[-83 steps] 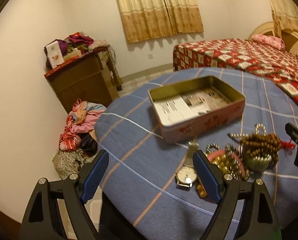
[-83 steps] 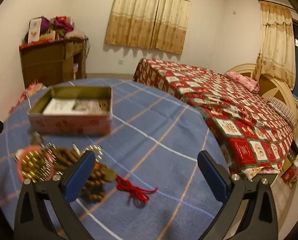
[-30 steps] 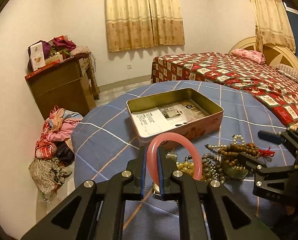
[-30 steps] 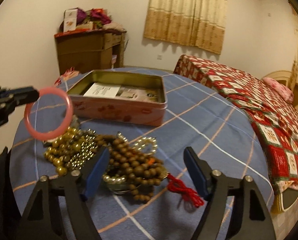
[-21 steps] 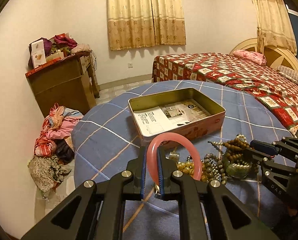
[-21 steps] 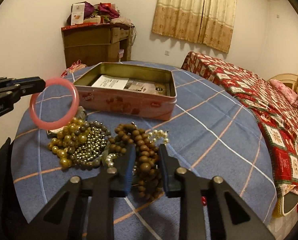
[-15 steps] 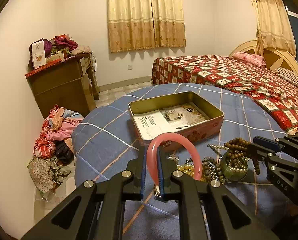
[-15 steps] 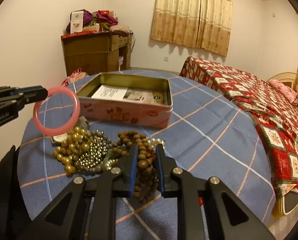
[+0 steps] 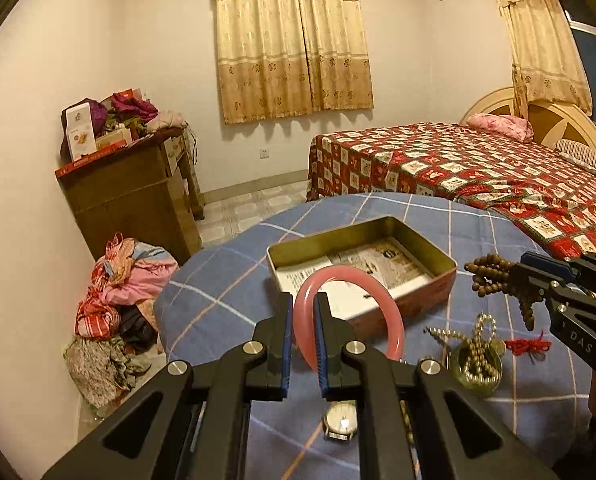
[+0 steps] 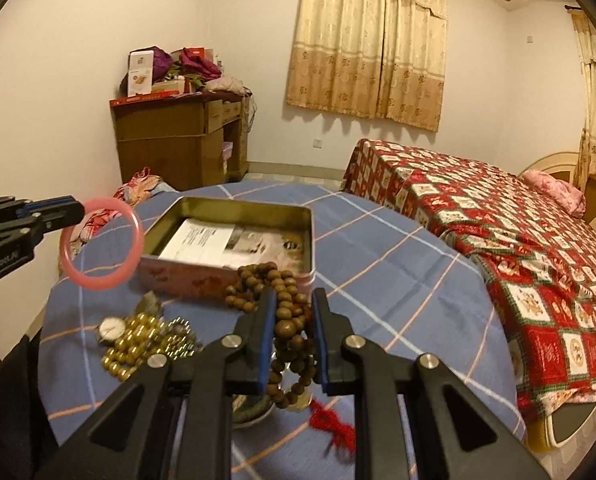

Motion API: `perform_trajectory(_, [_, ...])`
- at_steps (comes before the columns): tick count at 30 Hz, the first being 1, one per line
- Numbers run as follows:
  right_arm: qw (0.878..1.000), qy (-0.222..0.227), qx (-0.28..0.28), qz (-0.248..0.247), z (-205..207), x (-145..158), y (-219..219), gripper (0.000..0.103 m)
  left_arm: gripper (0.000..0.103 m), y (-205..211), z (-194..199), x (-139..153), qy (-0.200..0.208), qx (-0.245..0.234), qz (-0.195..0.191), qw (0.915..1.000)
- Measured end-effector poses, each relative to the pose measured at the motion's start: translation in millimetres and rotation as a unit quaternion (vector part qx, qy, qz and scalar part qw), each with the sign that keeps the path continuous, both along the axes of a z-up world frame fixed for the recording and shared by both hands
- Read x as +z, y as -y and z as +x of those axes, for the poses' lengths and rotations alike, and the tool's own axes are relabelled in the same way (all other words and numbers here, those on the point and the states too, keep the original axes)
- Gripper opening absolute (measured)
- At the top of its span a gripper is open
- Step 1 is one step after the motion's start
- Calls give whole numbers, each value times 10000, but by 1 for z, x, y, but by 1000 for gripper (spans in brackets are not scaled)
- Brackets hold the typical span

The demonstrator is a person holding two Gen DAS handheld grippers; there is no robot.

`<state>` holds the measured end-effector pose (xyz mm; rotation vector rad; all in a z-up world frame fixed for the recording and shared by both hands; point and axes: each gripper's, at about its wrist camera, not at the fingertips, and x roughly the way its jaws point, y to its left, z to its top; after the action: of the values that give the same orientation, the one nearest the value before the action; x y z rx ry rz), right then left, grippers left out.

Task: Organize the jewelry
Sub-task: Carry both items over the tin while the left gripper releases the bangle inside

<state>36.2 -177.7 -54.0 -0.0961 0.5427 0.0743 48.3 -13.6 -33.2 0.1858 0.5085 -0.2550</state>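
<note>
My left gripper [image 9: 301, 314] is shut on a pink bangle [image 9: 382, 296] and holds it in the air just short of the open pink tin [image 9: 442, 258]. The bangle also shows in the right wrist view [image 10: 136, 236]. My right gripper [image 10: 292, 310] is shut on a brown wooden bead string [image 10: 286, 320], lifted above the table; its red tassel [image 10: 332, 426] trails down. The beads also show in the left wrist view [image 9: 494, 276]. A wristwatch [image 9: 341, 424], gold beads [image 10: 132, 344] and a small dish of metal beads [image 9: 476, 368] lie on the blue checked tablecloth [image 9: 226, 284].
The tin [image 10: 234, 210] holds printed papers. The round table's edge drops off at left. A wooden cabinet [image 9: 134, 196] and a clothes pile [image 9: 118, 292] stand by the wall. A bed [image 9: 458, 168] with a red patterned cover is at the right.
My right gripper shut on the brown beads and lifted them off the pile. My left gripper rose with the pink bangle and moved toward the tin.
</note>
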Motion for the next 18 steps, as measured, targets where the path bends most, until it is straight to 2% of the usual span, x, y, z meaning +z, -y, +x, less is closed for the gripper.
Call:
perform_trajectory(9, [10000, -68, 62, 37, 41, 16, -2, 20, 9, 11, 43, 5, 79, 42, 184, 9998])
perform_trajectory(18, [9998, -169, 48, 54, 77, 16, -11, 20, 9, 18, 83, 0, 26, 185, 426, 9989])
